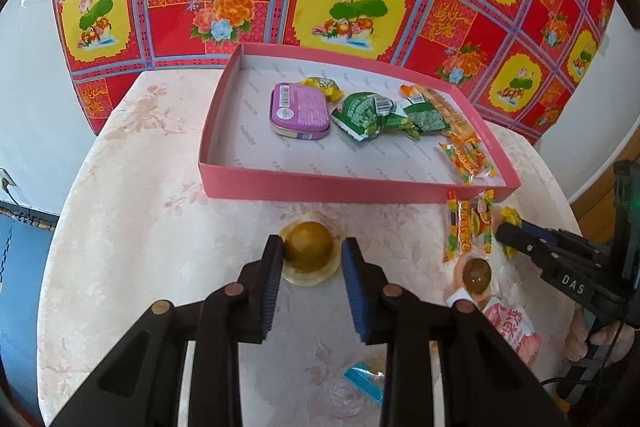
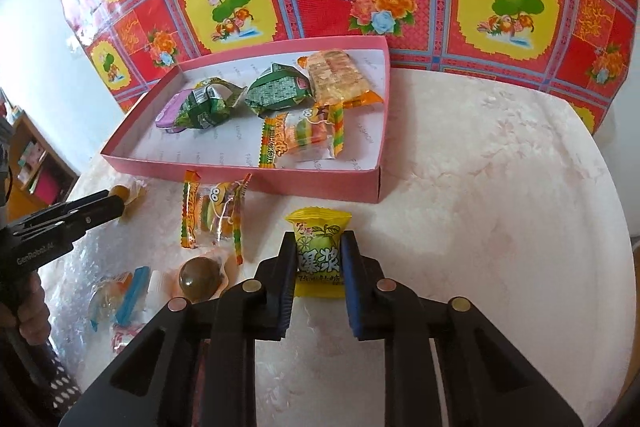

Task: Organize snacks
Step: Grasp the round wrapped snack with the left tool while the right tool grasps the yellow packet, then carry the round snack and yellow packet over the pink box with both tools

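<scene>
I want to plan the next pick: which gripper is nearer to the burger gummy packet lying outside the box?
Right. The right gripper, closed on the yellow candy, sits beside the burger gummy packet; the left gripper is farther away, around the jelly cup.

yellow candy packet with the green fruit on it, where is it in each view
Left wrist view: far right, mostly hidden behind the right gripper, only a crumpled yellow end of the yellow candy packet shows.
Right wrist view: lower centre, yellow candy packet between the right gripper's blue pads.
Shared landmark: pink box, just beyond the packet in both.
</scene>
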### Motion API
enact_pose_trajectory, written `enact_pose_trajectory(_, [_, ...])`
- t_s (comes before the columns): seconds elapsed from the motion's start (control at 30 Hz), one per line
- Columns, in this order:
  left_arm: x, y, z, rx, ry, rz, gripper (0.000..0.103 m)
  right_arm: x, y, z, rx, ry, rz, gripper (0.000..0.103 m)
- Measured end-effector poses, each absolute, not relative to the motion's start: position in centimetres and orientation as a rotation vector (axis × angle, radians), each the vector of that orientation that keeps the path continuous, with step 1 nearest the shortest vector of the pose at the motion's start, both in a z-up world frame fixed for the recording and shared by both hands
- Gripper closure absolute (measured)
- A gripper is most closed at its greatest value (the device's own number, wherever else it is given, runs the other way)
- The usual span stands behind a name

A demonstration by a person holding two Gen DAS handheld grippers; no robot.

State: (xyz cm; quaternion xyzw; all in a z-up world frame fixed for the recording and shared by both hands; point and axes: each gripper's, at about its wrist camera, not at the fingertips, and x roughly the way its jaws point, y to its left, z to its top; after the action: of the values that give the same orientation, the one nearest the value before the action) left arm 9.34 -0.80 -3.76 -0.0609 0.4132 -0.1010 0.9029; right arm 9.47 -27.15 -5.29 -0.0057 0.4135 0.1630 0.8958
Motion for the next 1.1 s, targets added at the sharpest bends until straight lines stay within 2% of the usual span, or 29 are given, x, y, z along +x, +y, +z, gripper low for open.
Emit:
enact_pose_trajectory(0.57, [9.9,-0.8,0.0,-0.131,0.768,-0.222,0.072,8.9,-29.6,-4.0,0.053,0.844,0.305,0.081])
enact_pose_trajectory(1.1, [15.1,-0.6,-0.6,-0.104,0.796,-0.173,0.072,8.6,-29.3,-2.9,0.049,0.826,0.293,0.081])
